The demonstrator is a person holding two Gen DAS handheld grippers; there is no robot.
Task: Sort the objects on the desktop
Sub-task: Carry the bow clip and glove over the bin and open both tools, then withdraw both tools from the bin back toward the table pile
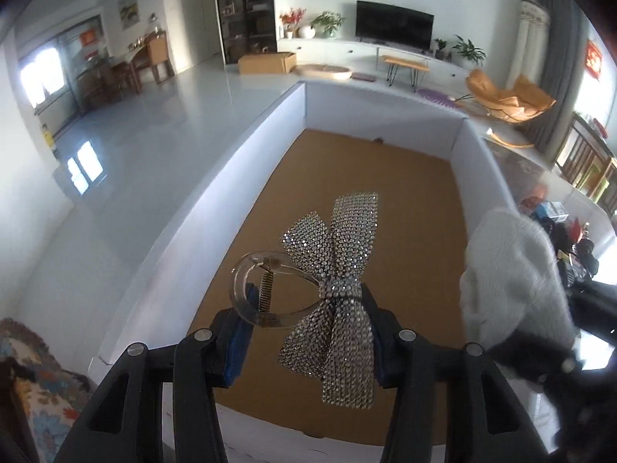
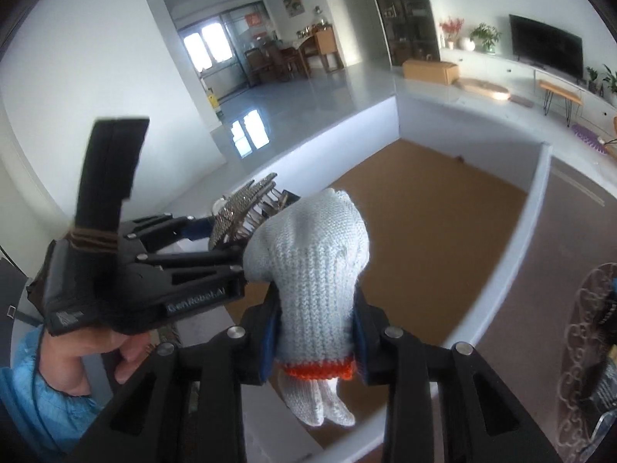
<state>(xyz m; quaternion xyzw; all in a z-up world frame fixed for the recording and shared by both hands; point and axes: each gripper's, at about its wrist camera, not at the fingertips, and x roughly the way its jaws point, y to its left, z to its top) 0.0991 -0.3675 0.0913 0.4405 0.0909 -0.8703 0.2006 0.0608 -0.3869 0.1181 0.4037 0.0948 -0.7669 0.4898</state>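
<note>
Left wrist view: the left gripper (image 1: 308,305) is clenched on a hair clip (image 1: 331,289), w/ a clear plastic ring and a spring on one side and a big rhinestone bow on the other. The blue pads (image 1: 241,347) press the clip from both sides, at the ring and at the knot of the bow. The clip hangs in the air above a white box (image 1: 200,200) w/ brown cardboard bottom; it does not touch the bottom. At the right edge a white knitted glove (image 1: 513,270) is seen, blurred, just beside the box wall.

Right wrist view: the right gripper (image 2: 314,328) is grasping the white glove (image 2: 320,270) near its orange cuff band, the fingers of the glove hanging down below the pads and the rest standing up between the jaws. The glove is also in the air, over the near corner of the same box (image 2: 536,208). The left gripper (image 2: 246,227) is to the left, very near the glove, and the bow (image 2: 239,212) shows at its tip. A person's hand (image 2: 96,351) in a blue sleeve (image 2: 34,393) holds that gripper from below. Behind is a living room w/ TV (image 2: 547,44) and plants.
</note>
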